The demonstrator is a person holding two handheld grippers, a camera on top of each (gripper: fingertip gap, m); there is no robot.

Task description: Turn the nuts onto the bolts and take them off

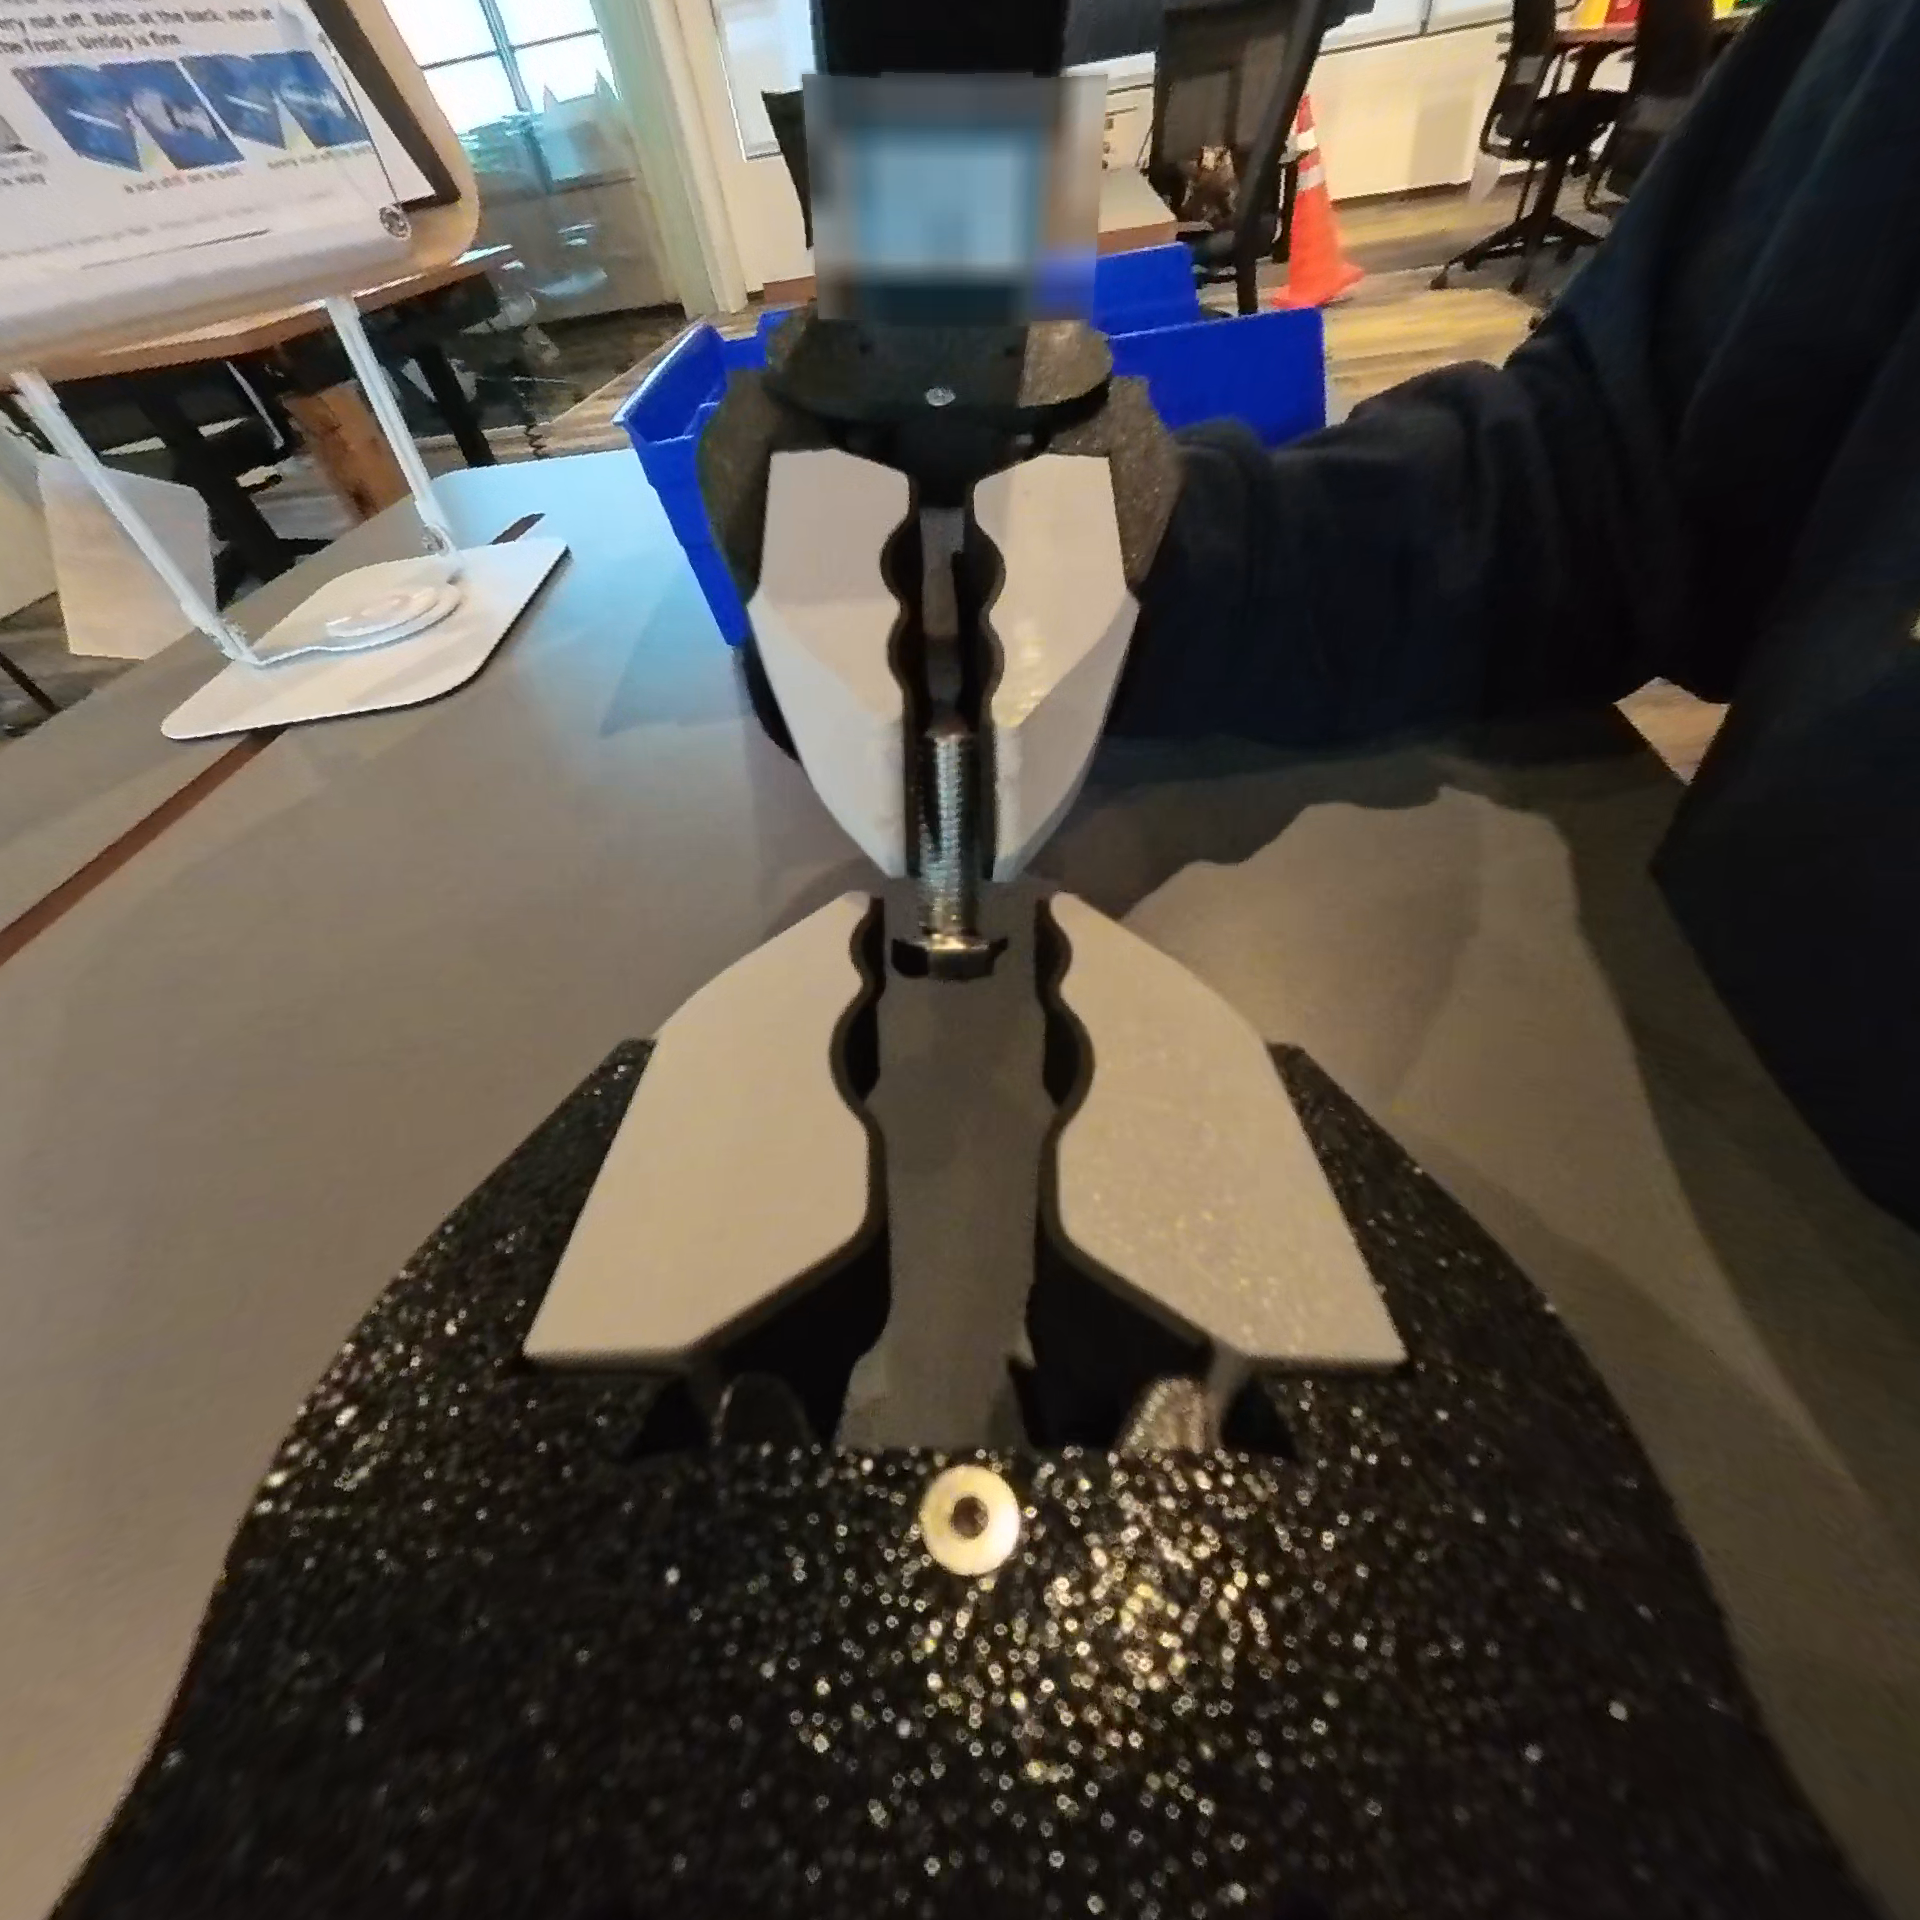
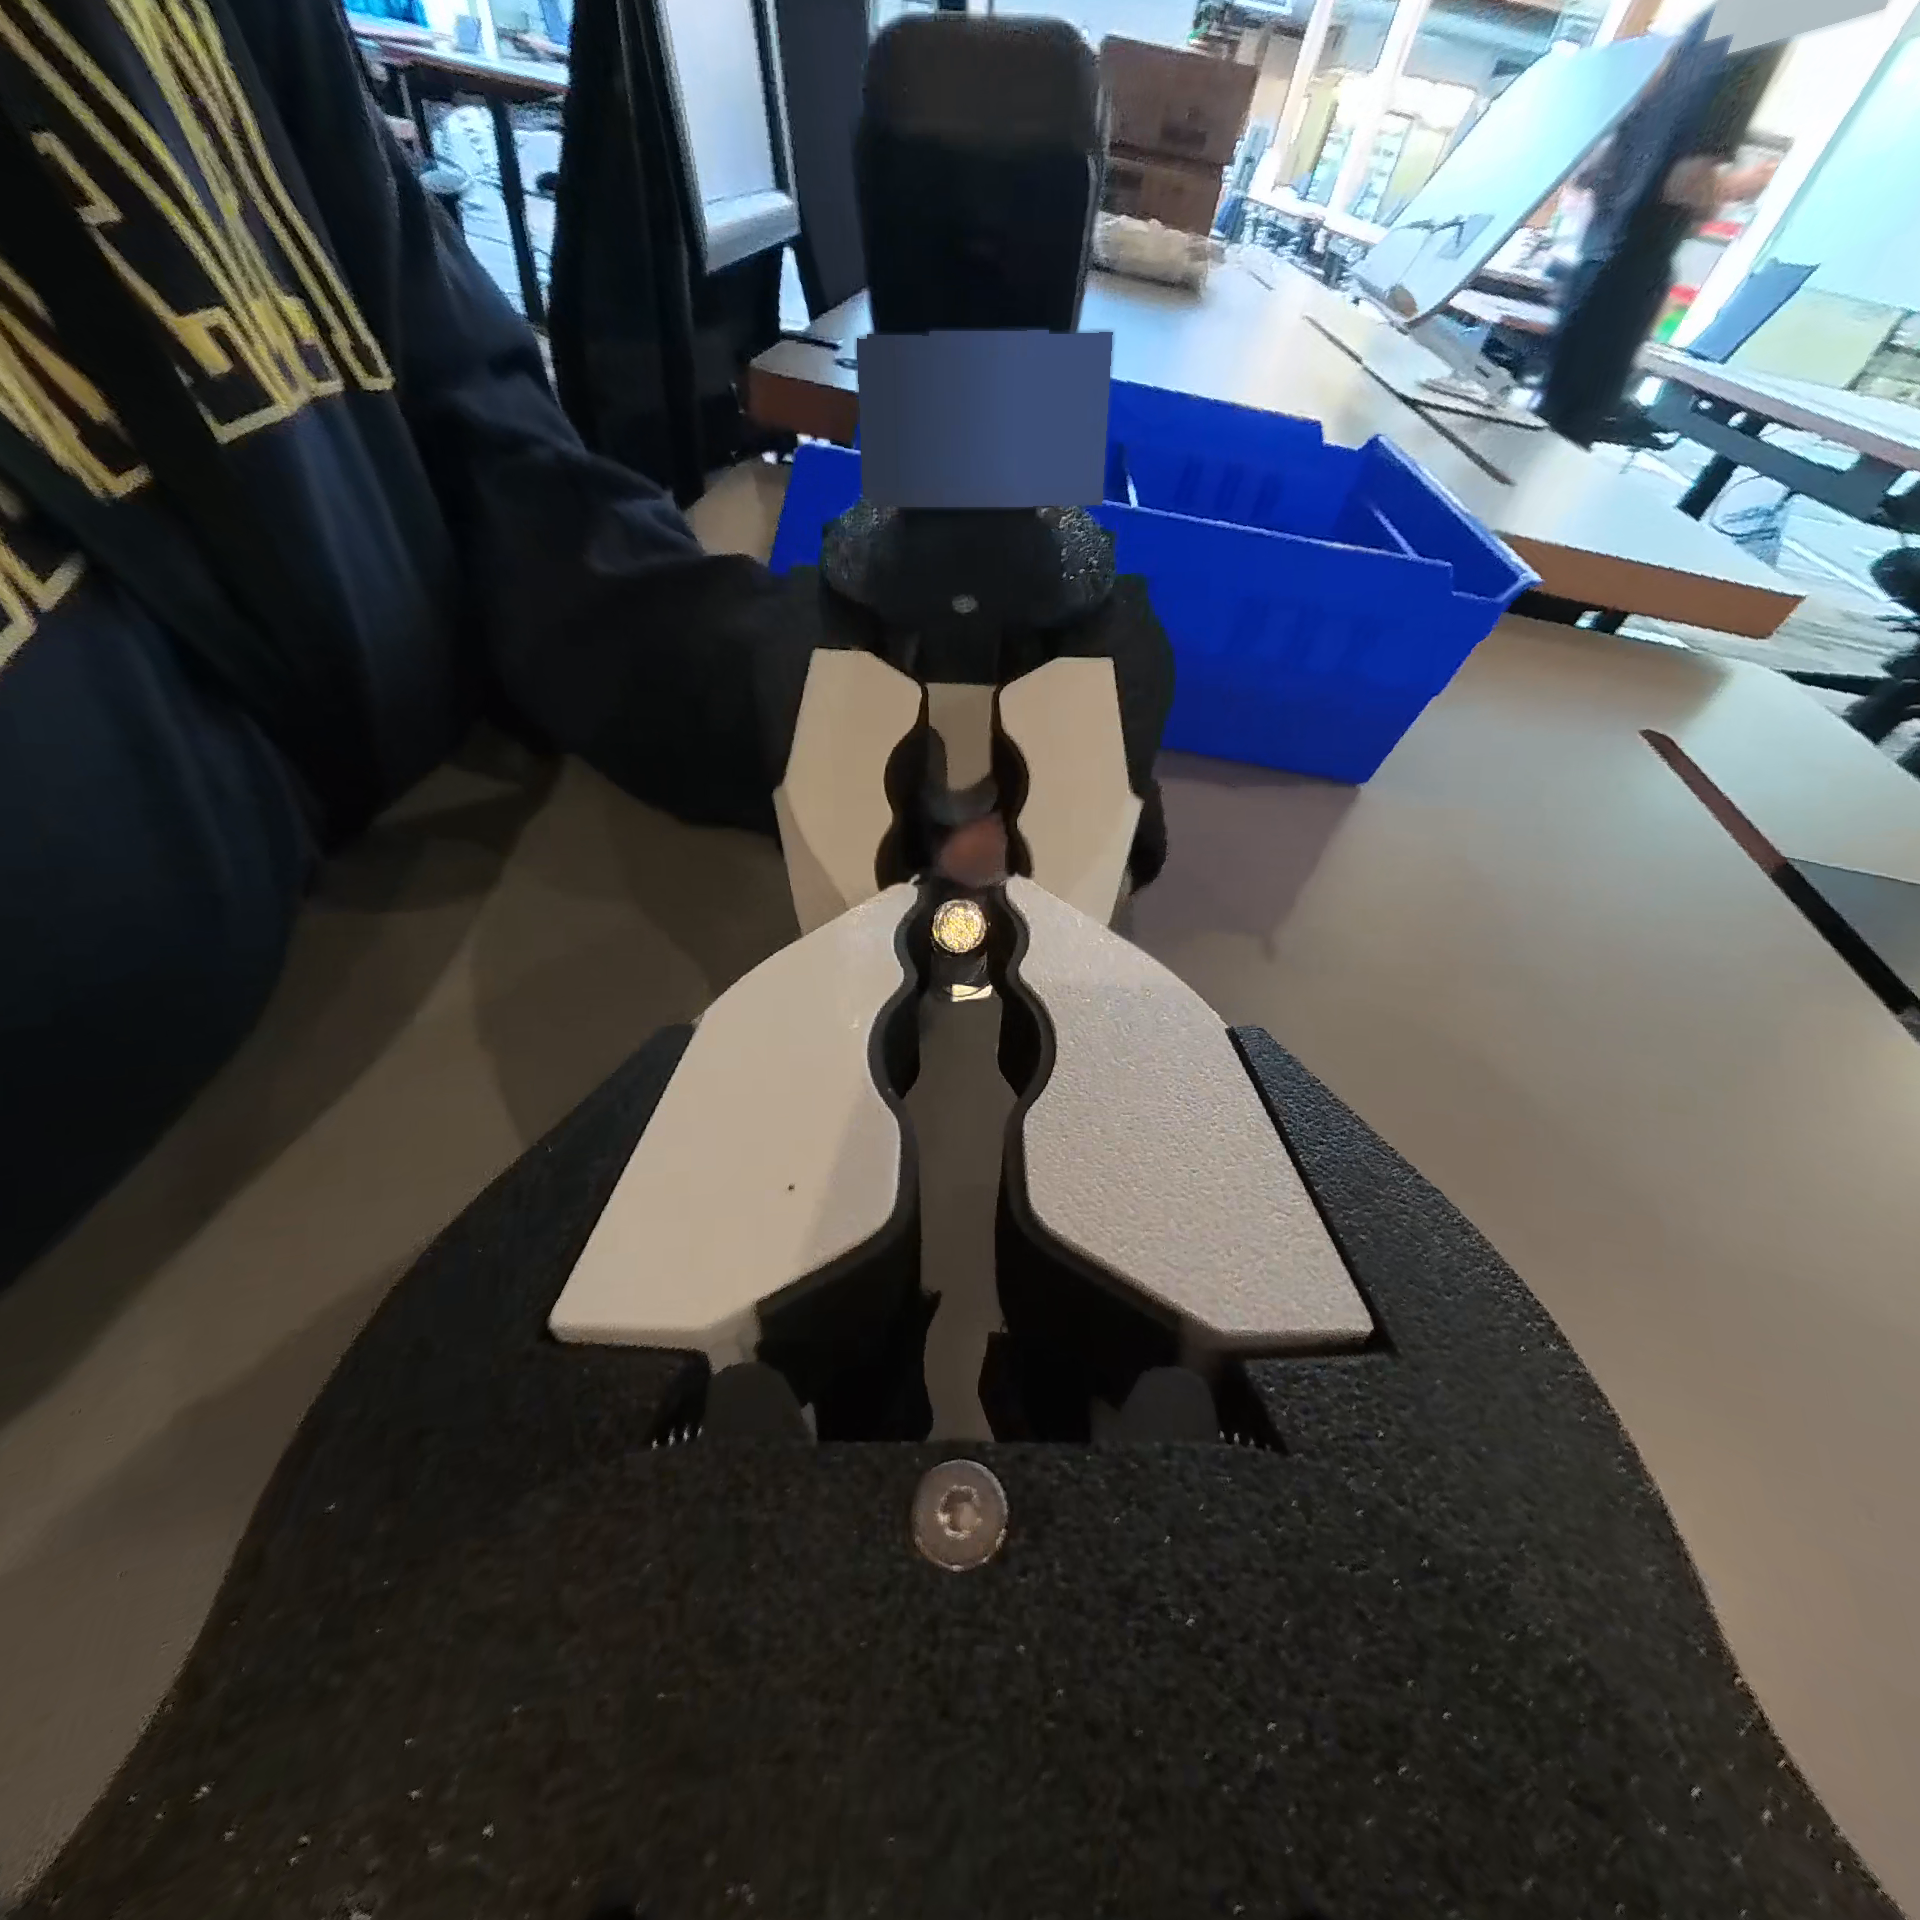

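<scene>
A silver threaded bolt (image 1: 948, 821) stands roughly upright between my two grippers, which face each other above the grey table (image 1: 416, 987). My left gripper (image 1: 961, 920) is shut on the hex piece at the bolt's lower end (image 1: 943, 954); I cannot tell whether that is the head or a nut. My right gripper (image 2: 958, 914) is shut on the threaded shaft higher up; it also shows in the left wrist view (image 1: 951, 868). The right wrist view shows the bolt's round top end (image 2: 958, 923), the hex piece (image 2: 961, 987) below it and the left gripper (image 2: 961, 868) behind.
A blue plastic bin (image 1: 1226, 364) stands on the table just behind the grippers and also shows in the right wrist view (image 2: 1299, 623). A white sign stand (image 1: 364, 623) is at the far left. A person's dark sleeves (image 1: 1455, 571) (image 2: 312, 623) flank the grippers. My left and right fingertips are right by each other.
</scene>
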